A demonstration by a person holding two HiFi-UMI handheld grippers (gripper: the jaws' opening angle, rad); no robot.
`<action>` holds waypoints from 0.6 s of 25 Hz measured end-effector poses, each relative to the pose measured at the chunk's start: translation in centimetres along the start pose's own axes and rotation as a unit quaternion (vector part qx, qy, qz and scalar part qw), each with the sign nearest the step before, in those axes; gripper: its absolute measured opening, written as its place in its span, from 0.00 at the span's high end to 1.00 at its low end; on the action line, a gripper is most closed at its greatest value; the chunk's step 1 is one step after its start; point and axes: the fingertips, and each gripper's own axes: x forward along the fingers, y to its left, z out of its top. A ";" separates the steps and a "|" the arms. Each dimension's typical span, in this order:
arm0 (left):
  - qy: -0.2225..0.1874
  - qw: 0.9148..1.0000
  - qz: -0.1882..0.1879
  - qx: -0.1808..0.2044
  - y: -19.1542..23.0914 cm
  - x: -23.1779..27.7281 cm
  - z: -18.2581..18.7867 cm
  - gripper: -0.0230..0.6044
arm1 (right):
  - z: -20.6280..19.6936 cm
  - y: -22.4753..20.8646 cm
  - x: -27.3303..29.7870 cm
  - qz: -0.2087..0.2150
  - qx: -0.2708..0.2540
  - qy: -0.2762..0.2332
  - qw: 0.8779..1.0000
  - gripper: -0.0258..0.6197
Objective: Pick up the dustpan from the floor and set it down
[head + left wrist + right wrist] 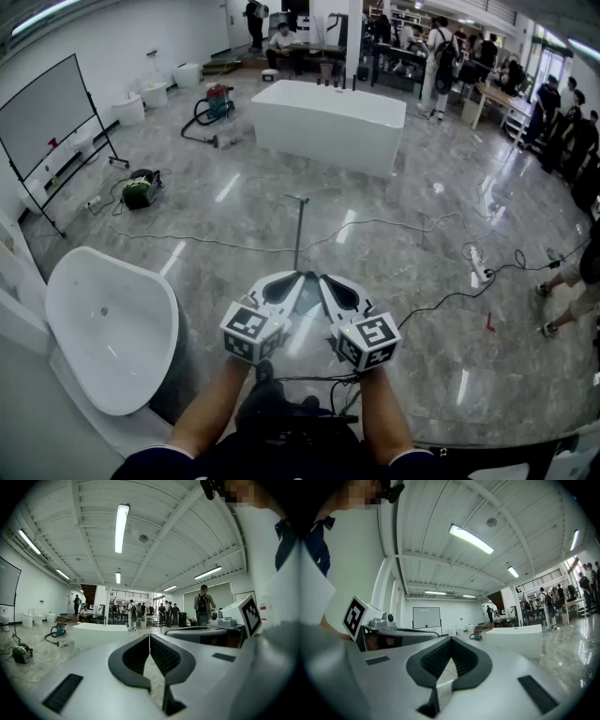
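Grey and thin, one upright pole, probably the dustpan's handle, stood on the marble floor just beyond the two grippers, its pan hidden behind them. Nothing was lifted, so I judged both pick-up and set-down remained. The left gripper and right gripper each had jaws together, empty. Farther off stood two white bathtubs and one whiteboard.

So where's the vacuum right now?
Head view, upper left: the vacuum stands just left of the white tub, with the buckets further left.
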 end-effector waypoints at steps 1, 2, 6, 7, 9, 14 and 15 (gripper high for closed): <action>0.002 1.000 0.000 -0.004 -0.2 -0.1 0.0 0.94 | 0.0 0.0 -0.1 -0.001 0.001 -0.001 1.000 0.95; 0.003 1.000 0.000 -0.009 -0.4 -0.2 0.1 0.94 | 0.0 -0.1 -0.2 -0.001 0.001 -0.001 1.000 0.95; 0.004 1.000 0.001 -0.011 -1.0 -0.3 0.3 0.94 | -0.4 -0.1 -0.6 0.002 0.002 0.000 1.000 0.95; 0.004 1.000 0.002 -0.010 -1.0 -0.3 0.2 0.94 | -0.2 0.0 -0.7 0.002 0.003 -0.001 1.000 0.95; 0.011 1.000 0.005 -0.013 -1.2 -0.4 0.4 0.94 | 0.2 0.1 -0.7 0.002 0.002 -0.003 1.000 0.95; 0.020 1.000 0.009 -0.002 -1.1 0.1 -0.1 0.94 | -0.7 -0.8 -1.0 0.007 0.000 -0.003 1.000 0.95; 0.022 1.000 0.010 -0.002 -1.1 0.2 -0.1 0.94 | -0.8 -1.0 -1.0 0.007 0.001 -0.003 1.000 0.95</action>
